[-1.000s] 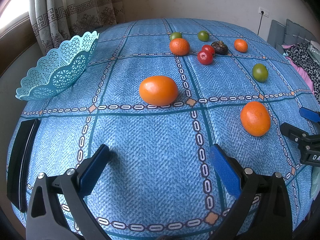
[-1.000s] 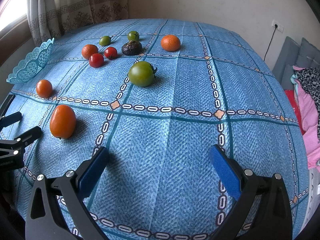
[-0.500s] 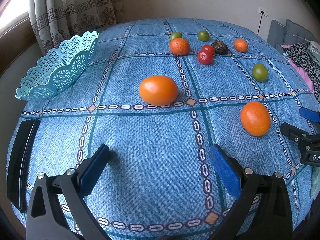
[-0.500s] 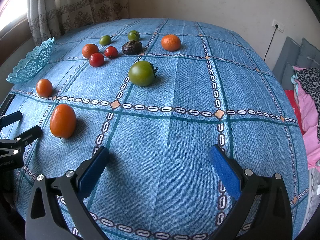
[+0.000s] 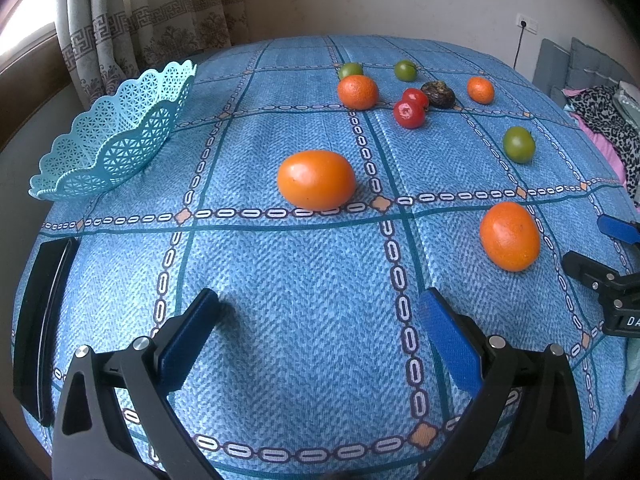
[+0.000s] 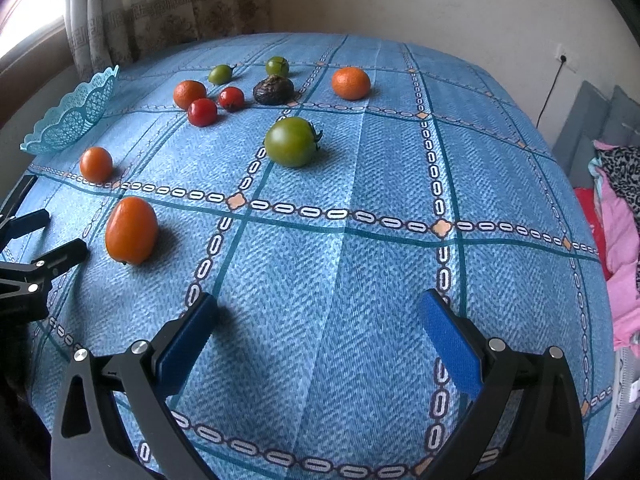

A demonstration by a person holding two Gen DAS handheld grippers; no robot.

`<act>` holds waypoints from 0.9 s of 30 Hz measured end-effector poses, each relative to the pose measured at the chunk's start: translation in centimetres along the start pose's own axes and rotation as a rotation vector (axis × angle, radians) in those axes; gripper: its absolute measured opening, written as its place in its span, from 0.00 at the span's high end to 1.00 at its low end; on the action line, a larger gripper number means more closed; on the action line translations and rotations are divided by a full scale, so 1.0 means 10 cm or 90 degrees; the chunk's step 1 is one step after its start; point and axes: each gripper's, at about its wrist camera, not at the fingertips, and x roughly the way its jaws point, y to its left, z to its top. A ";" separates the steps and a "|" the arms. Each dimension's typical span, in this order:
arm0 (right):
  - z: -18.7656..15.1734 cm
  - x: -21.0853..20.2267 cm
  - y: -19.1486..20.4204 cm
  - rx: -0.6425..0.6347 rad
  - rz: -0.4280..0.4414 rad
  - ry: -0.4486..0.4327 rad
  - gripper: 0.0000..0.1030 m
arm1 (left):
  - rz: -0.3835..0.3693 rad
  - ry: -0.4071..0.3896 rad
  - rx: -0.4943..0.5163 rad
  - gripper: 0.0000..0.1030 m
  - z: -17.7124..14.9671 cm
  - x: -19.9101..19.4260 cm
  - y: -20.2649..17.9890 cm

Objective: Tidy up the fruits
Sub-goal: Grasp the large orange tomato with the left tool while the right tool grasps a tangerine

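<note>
Both of my tongs, left gripper (image 5: 320,320) and right gripper (image 6: 320,320), gaped empty; oval orange tomato (image 5: 316,179) lay ahead of left, teal lattice plastic basket (image 5: 116,136) far-left.

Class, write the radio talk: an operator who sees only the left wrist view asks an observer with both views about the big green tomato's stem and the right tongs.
Operator: Where is the big green one's stem?
Observer: The green tomato has its leafy stem on its right side.
Operator: And the right tongs?
Observer: The right tongs gape open over bare cloth, with nothing between them.
</note>
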 end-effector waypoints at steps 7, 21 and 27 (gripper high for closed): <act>0.00 -0.10 0.03 -0.003 0.014 -0.018 0.05 | -0.011 0.006 -0.003 0.02 0.06 -0.02 0.04; 0.11 -0.16 0.26 -0.016 0.103 -0.038 0.05 | -0.017 -0.008 -0.045 0.02 0.49 0.10 0.22; 0.14 -0.14 0.46 -0.051 0.121 -0.040 0.08 | -0.026 -0.001 -0.023 0.20 0.64 0.24 0.12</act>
